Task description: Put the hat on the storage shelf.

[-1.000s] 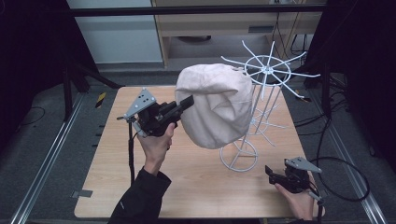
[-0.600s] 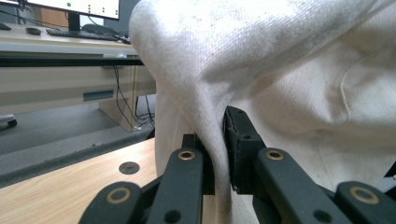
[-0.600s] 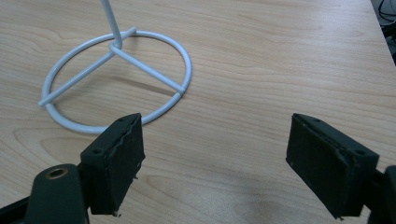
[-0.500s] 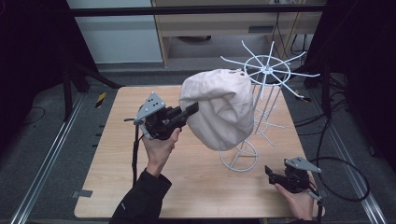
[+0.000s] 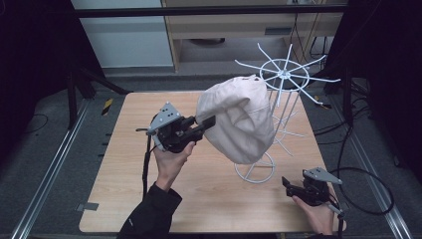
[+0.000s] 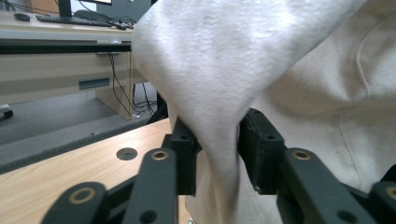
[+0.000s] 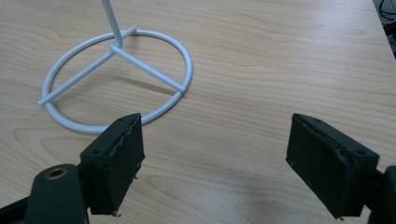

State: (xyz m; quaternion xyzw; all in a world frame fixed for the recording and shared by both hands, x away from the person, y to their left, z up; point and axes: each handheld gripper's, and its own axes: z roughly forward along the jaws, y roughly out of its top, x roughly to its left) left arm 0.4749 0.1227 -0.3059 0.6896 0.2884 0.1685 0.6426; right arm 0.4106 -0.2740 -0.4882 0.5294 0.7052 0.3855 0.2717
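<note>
A cream cloth garment [image 5: 239,119] hangs draped over the white wire rack [image 5: 286,74] in the middle of the wooden table [image 5: 124,174]. My left gripper [image 5: 209,122] reaches its left edge from the left. In the left gripper view a fold of the cloth [image 6: 224,70] hangs down between the jaws of that gripper [image 6: 218,140]. The jaws have just been opening, and the fold lies loose between the pads. My right gripper [image 5: 287,183] rests open near the table's front right, with bare wood between its pads [image 7: 116,154].
The rack's round base ring [image 7: 116,84] stands just ahead of the right gripper. Its thin spokes [image 5: 318,82] stick out on all sides at the top. Metal rails run along both table sides, and cables lie on the floor at the right.
The left gripper has shifted a little to the right and down with the cloth edge, and its jaws have spread apart. The right gripper has stayed put.
</note>
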